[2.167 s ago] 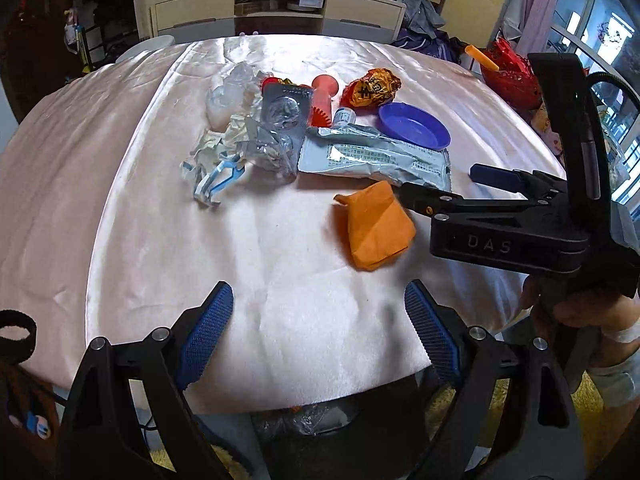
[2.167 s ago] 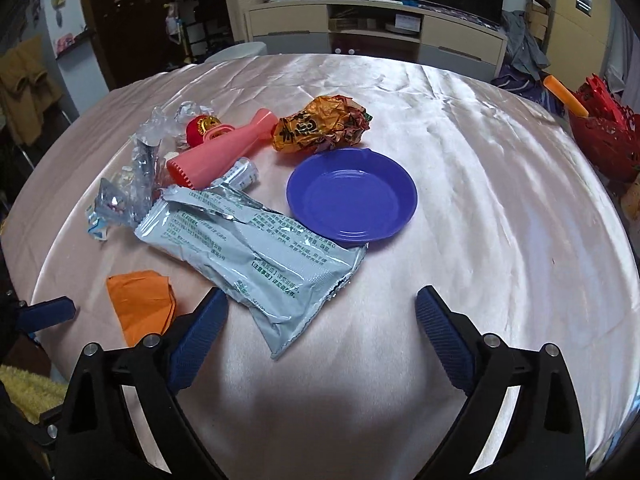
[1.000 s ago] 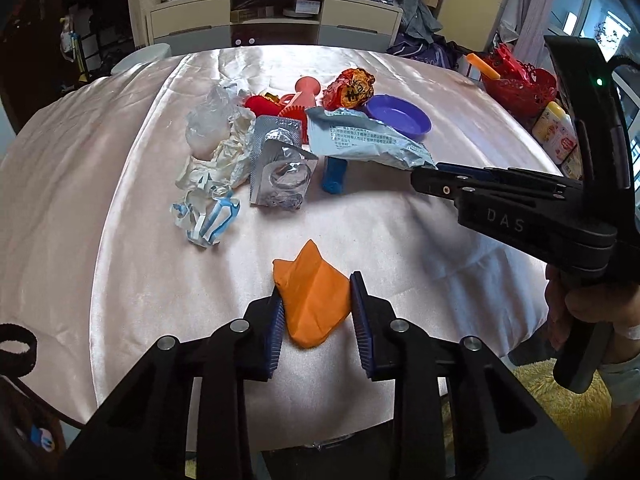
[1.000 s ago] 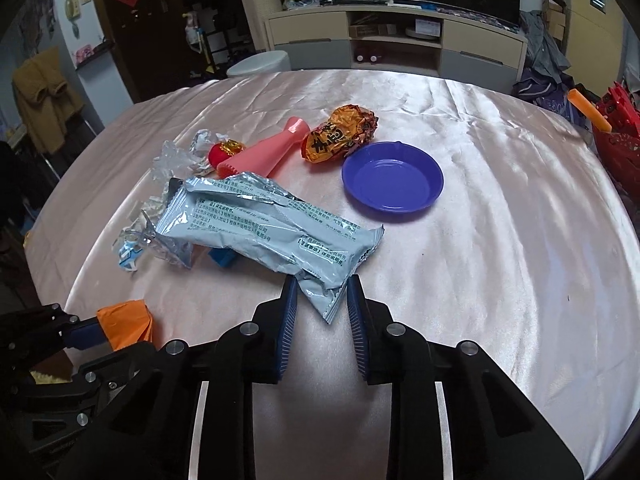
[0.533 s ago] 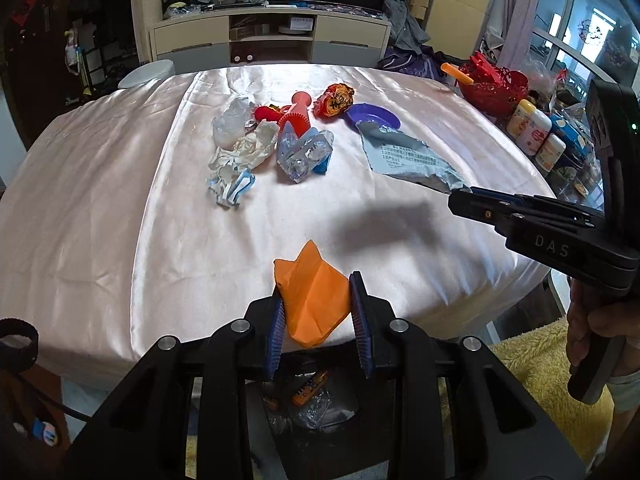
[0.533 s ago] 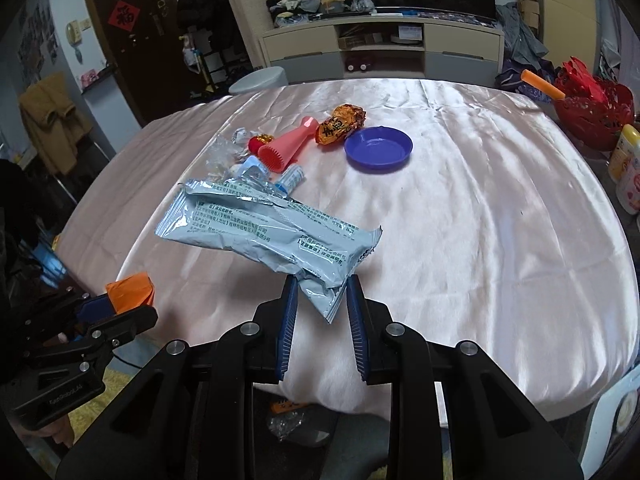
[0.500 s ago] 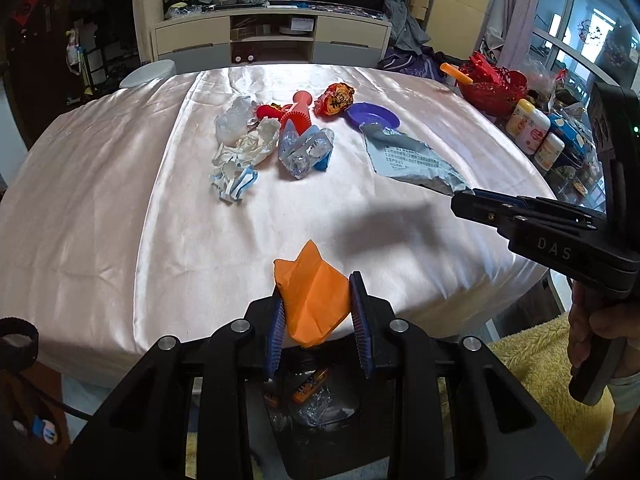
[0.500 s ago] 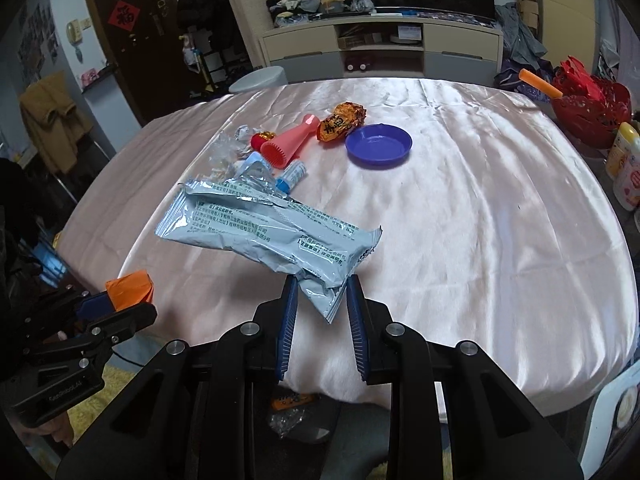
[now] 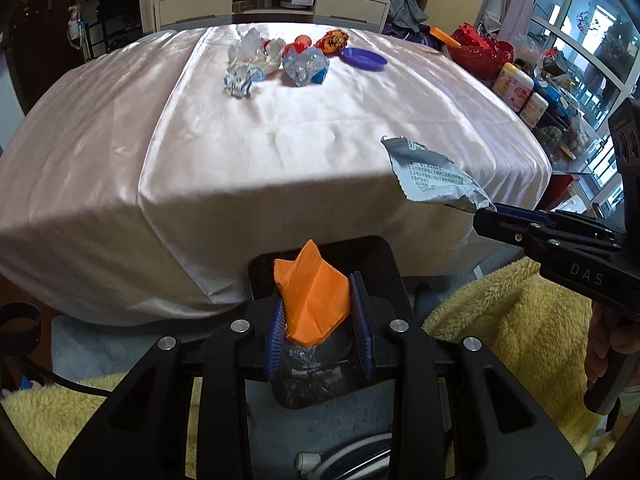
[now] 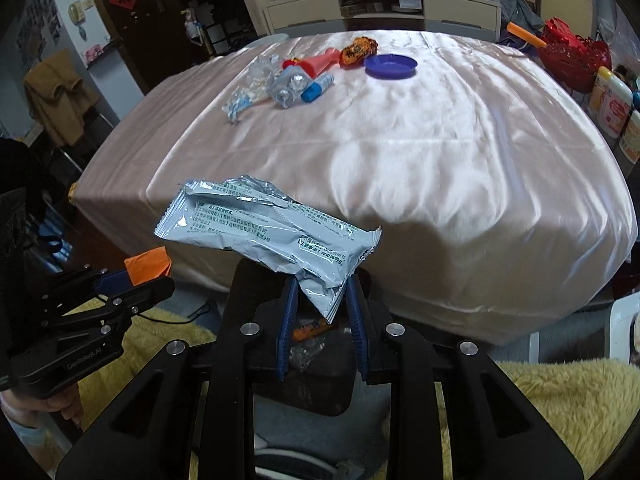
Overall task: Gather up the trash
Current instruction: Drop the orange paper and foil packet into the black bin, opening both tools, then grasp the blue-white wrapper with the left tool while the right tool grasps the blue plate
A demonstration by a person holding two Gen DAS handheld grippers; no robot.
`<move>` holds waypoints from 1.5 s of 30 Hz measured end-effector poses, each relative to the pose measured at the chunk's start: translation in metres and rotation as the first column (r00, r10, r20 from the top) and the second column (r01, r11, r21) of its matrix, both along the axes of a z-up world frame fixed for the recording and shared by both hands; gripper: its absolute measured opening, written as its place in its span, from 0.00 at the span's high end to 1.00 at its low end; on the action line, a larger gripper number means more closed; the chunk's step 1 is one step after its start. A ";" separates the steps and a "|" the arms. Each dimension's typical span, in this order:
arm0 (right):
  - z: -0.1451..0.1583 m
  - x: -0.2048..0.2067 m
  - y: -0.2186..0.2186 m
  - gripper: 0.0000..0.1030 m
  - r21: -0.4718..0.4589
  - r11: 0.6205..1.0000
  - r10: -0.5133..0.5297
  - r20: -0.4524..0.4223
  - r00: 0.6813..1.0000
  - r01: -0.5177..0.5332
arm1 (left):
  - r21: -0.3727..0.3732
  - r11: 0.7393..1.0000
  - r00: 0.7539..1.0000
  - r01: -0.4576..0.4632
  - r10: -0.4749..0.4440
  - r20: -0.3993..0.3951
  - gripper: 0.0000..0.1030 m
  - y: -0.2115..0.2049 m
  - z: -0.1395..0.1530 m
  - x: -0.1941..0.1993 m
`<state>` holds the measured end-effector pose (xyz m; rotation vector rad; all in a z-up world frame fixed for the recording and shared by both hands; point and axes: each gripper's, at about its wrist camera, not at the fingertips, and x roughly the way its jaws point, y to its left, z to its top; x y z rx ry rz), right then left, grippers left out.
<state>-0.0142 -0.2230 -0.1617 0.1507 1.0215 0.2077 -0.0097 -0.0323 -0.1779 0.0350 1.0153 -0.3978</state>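
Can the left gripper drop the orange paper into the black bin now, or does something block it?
Probably yes. The left gripper, shut on the orange paper, hangs over the open black bin below the table edge; nothing lies between them.

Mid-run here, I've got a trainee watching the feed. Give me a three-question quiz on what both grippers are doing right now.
1. True or false: the left gripper is shut on the orange wrapper.
2. What does the right gripper hold?
A. the purple plate
B. the silver foil packet
C. the blue-capped bottle
3. Fill in: both held items hang off the table, above a black ____ on the floor.

Key
1. True.
2. B, the silver foil packet, pinched at one end; the purple plate sits on the table.
3. Bin: the black bin with trash inside sits below both grippers.
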 end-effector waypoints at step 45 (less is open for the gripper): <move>-0.014 0.062 -0.027 0.11 0.086 0.985 -0.146 -0.016 0.989 0.147 | -0.008 0.998 0.998 -0.064 0.064 -0.004 0.19 0.011 0.001 0.033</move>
